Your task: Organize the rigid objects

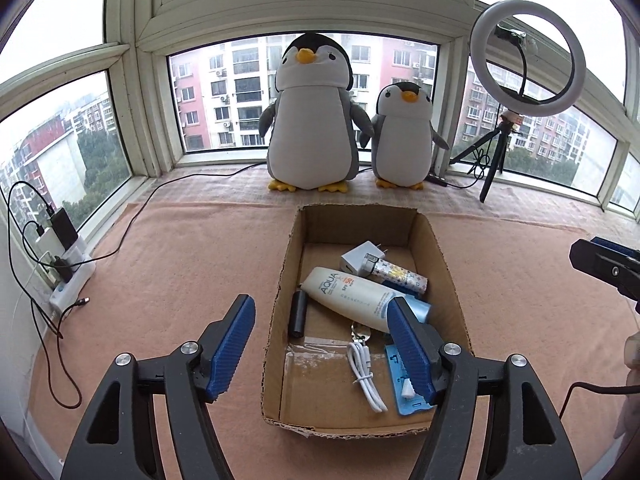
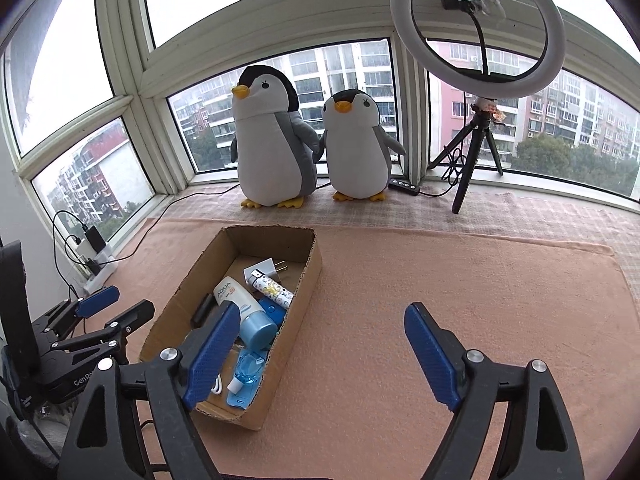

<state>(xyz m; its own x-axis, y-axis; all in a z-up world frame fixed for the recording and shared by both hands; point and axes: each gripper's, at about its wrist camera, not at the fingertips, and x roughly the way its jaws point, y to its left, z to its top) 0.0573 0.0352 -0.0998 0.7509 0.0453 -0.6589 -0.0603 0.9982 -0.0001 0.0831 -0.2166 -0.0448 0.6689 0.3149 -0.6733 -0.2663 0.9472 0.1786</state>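
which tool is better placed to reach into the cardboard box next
Left. The left tool hangs open right over the cardboard box; the right tool, also open, sits mostly over bare pink mat beside it.

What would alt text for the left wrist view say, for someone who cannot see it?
An open hand-held gripper hovers over a cardboard box on a pink blanket, holding a sunscreen bottle, white charger plug, white cable and other small items. Two plush penguins and a ring light stand at the window behind.

R gripper (image 2: 324, 350) fingers spread wide, nothing btwn, over pink mat (image 2: 460, 280). Cardboard box (image 2: 308, 276) lower left w/ sunscreen bottle (image 2: 234, 294), plug (image 2: 260, 270). L gripper (image 2: 116, 304) far left, open.
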